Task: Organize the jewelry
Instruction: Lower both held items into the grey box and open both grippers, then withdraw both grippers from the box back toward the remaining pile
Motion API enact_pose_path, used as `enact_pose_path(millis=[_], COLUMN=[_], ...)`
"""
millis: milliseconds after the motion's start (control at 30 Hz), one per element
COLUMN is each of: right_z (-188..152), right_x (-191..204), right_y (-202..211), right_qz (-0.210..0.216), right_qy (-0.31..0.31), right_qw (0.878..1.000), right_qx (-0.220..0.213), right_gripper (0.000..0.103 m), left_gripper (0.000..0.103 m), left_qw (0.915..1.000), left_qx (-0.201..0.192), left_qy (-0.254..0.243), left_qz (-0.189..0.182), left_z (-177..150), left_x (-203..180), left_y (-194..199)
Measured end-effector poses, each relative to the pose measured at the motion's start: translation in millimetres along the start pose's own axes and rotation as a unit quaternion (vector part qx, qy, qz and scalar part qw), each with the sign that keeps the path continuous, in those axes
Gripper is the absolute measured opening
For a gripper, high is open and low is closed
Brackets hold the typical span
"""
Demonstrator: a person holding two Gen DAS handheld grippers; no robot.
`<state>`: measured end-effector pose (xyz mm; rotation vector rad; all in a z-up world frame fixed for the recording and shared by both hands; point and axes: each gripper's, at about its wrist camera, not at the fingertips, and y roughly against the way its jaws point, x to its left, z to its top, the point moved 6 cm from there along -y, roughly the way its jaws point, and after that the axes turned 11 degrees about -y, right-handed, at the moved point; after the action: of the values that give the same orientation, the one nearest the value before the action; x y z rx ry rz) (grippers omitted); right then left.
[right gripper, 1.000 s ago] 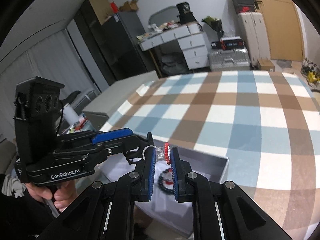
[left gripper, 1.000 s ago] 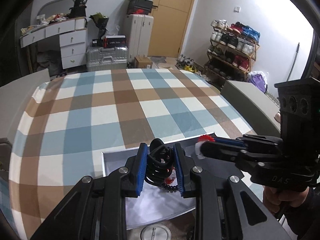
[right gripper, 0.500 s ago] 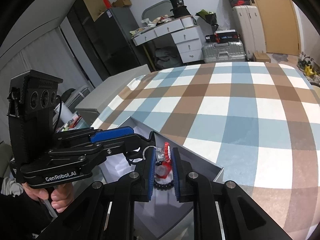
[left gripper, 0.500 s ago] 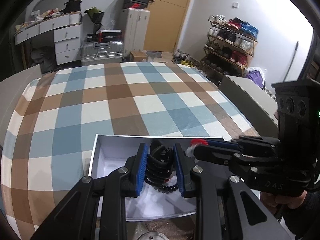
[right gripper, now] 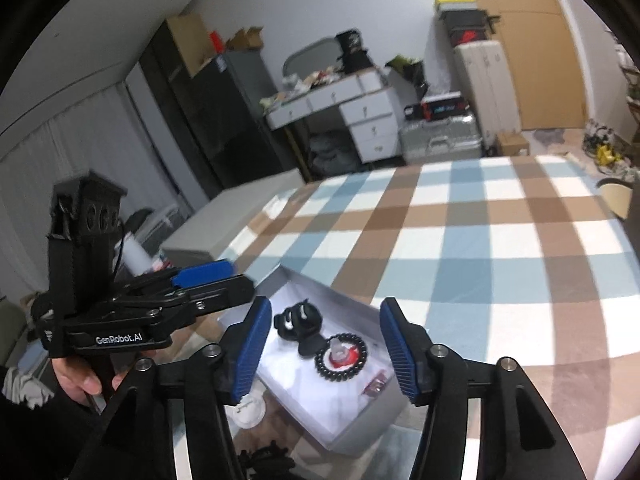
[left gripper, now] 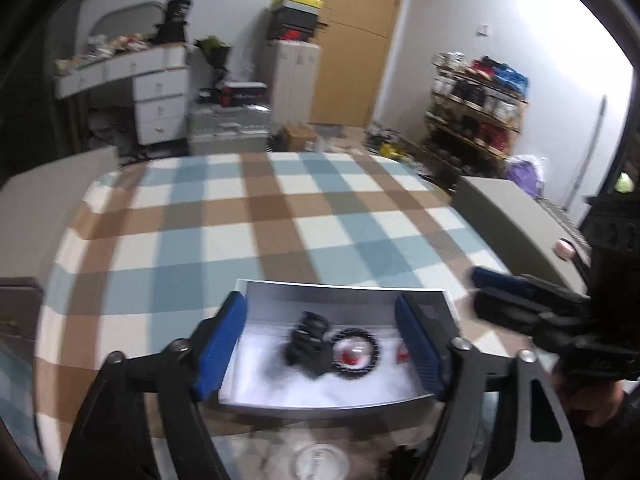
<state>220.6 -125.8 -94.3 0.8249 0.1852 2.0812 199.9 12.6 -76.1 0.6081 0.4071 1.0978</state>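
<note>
Jewelry now lies loose in the white box [right gripper: 362,428] in front of you, no longer pinched in either tool. Half a second ago your left gripper [left gripper: 320,344] was clamped on the black coiled hair tie [left gripper: 308,342] and your right gripper [right gripper: 326,350] on the small clear-and-red piece [right gripper: 340,352]; both now stand with their blue pads spread wide and nothing between them.

Nearest you, on the box's pale floor, the hair tie rests toward the left. Just beside it, on its right, a ring of dark beads [right gripper: 340,356] lies flat, with the clear-and-red piece sitting inside the ring. A small dark red item [right gripper: 374,388] lies a little further right, too blurred to name. In front of the box, close to your tools, sit a small white round lid-like object [right gripper: 249,410] and a tangle of black cord [right gripper: 266,456].

Beyond the box, the blue, brown and white checked cloth [left gripper: 280,216] stretches away bare. Past it are a white chest of drawers, suitcases and a shoe rack.

Judging from this, two pieces are stored and both tools are free; the cord near you looks like a likely next pick.
</note>
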Motion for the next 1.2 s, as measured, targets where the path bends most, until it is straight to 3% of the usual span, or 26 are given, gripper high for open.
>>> enact_pose_path(millis=[267, 467, 633, 767, 967, 1067, 1200], right_z=[-7, -26, -25, -23, -20, -19, -17], right_x=[-27, -54, -50, -48, -50, -50, -44], right_y=[8, -15, -23, -29, -33, -29, -4], right_qz=[-0.026, 0.002, 0.046, 0.046, 0.053, 0.049, 0.014], right_qy=[-0.063, -0.153, -0.167, -0.165, -0.167, -0.169, -0.130], right_qw=[0.998, 0.986, 0.981, 0.981, 0.979, 0.979, 0.989], right_qx=[0.005, 0.064, 0.084, 0.096, 0.105, 0.100, 0.067], right_gripper=[0.069, 0.069, 0.069, 0.069, 0.068, 0.067, 0.069], left_gripper=[0.077, 0.077, 0.077, 0.077, 0.077, 0.077, 0.077], left_qw=[0.9976, 0.9832, 0.9802, 0.9759, 0.9777, 0.9801, 0.9848], left_qx=[0.030, 0.046, 0.041, 0.039, 0.046, 0.040, 0.018], left_qy=[0.061, 0.132, 0.117, 0.129, 0.124, 0.142, 0.148], left_qz=[0.011, -0.118, -0.155, -0.171, -0.163, -0.133, -0.089], left_z=[-24, -42, -44, -49, -54, -57, -61], left_x=[44, 43, 25, 23, 18, 30, 40], left_y=[-12, -28, -19, -12, -7, 0, 23])
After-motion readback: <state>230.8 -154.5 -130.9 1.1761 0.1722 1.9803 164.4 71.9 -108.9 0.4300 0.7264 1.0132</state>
